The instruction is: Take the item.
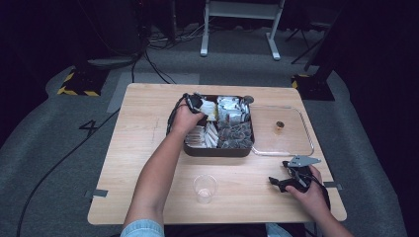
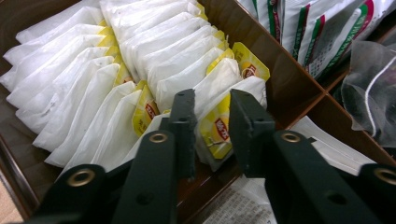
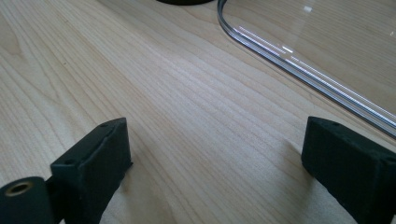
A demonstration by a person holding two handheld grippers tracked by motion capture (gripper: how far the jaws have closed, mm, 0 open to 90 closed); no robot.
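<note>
A dark brown divided box sits mid-table, holding rows of white tea bags with yellow tags. My left gripper reaches down into the far left compartment. In the left gripper view its jaws stand narrow on either side of one yellow-tagged tea bag, at the near end of the row; I cannot see the pads pressing it. My right gripper rests on the table at the front right, jaws wide open over bare wood.
A clear plastic tray lies right of the box with a small brown object on it. A clear plastic cup stands near the table's front edge. Foil packets and mesh bags fill neighbouring compartments.
</note>
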